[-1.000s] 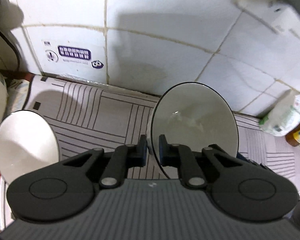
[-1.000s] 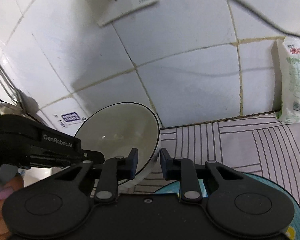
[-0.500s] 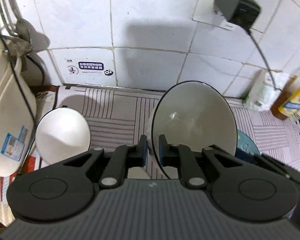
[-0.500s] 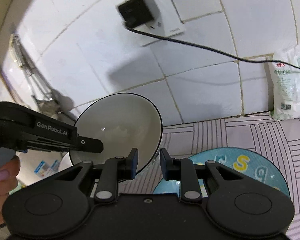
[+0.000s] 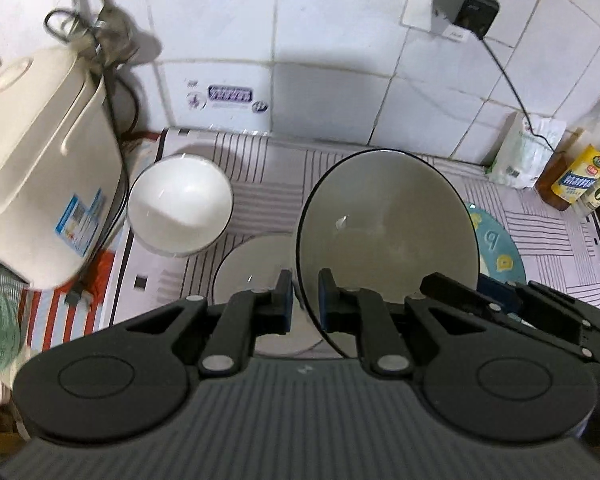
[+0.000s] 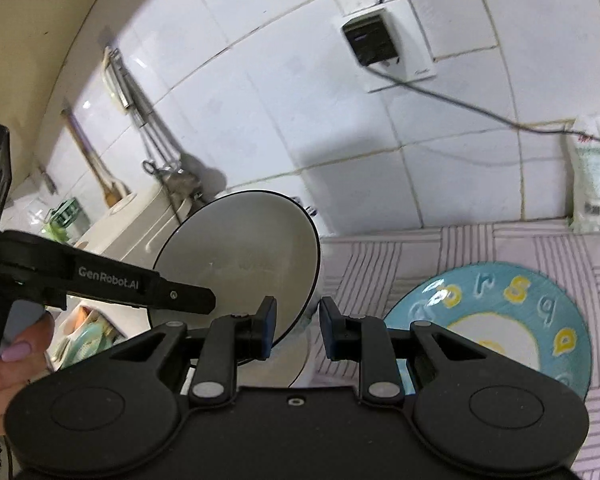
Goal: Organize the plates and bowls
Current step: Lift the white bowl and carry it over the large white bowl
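My left gripper (image 5: 303, 300) is shut on the rim of a grey bowl with a dark edge (image 5: 388, 236) and holds it tilted up above the counter. The same bowl (image 6: 240, 264) shows in the right wrist view, with the left gripper's finger across it. Under it lies a pale plate (image 5: 252, 264). A white bowl (image 5: 180, 208) stands to the left. A blue plate with yellow letters (image 6: 500, 320) lies to the right and shows behind the bowl (image 5: 496, 240). My right gripper (image 6: 298, 328) is open and empty, just right of the held bowl.
A cream rice cooker (image 5: 40, 160) stands at the left. A white bag (image 5: 520, 152) and bottles (image 5: 584, 172) stand at the back right. A plug with a cable (image 5: 466, 10) is on the tiled wall. A striped mat (image 5: 260, 160) covers the counter.
Both grippers have pulled back and up from the wall, the left one carrying the grey bowl. More of the counter, the rice cooker and the blue plate have come into view.
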Available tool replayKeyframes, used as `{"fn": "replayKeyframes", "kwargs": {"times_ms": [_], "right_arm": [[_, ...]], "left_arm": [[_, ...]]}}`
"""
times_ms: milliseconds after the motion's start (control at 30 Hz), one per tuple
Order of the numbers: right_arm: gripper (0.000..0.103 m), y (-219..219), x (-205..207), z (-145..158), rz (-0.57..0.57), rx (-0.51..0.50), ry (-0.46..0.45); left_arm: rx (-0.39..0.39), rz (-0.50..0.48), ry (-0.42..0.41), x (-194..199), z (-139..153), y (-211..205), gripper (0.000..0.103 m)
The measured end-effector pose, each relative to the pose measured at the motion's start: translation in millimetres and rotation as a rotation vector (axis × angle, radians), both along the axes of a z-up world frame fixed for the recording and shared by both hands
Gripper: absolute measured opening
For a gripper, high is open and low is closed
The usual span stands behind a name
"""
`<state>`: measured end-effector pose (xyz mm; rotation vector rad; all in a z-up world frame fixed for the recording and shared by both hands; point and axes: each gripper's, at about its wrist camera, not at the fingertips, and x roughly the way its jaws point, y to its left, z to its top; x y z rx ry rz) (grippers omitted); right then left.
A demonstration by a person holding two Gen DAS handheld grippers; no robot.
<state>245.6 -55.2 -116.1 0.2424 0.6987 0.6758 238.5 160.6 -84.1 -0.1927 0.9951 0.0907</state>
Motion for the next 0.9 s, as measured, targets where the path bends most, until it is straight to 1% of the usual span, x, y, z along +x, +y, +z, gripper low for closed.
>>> {"fn": "replayKeyframes", "kwargs": {"times_ms": [133,300,433,500,567,633,900], "right_arm": [[0.028,8,-8,-3,0.025,-0.006,0.008],[0.028,19,-14,-15,0.048,-0.023,0.016],[0.028,36,-9,-27,0.082,-0.082,-0.008],[0.028,40,-4,-34,0.084,-0.086,0.006],[0.028,42,0,-38,0.083,-0.092,0.018],[0.028,46,3,-41,0.088,-0.099,0.017],[0.028,66,10,-53,0.137,-0.208,-0.021]], "left_arm": [[-0.004,0.022,0.020,-10,-7,9,0.011],[0.004,0.042,0.060,-14,-21,18,0.011],[-0.005,0.056,0.089,-9,-35,26,0.011],[-0.006,0.043,0.099,-6,-41,29,0.012],[-0.018,0.053,0.117,-3,-47,32,0.012],[-0.007,0.051,0.121,-1,-52,33,0.012],[0.027,0.065,0.194,12,-70,36,0.012]]}}
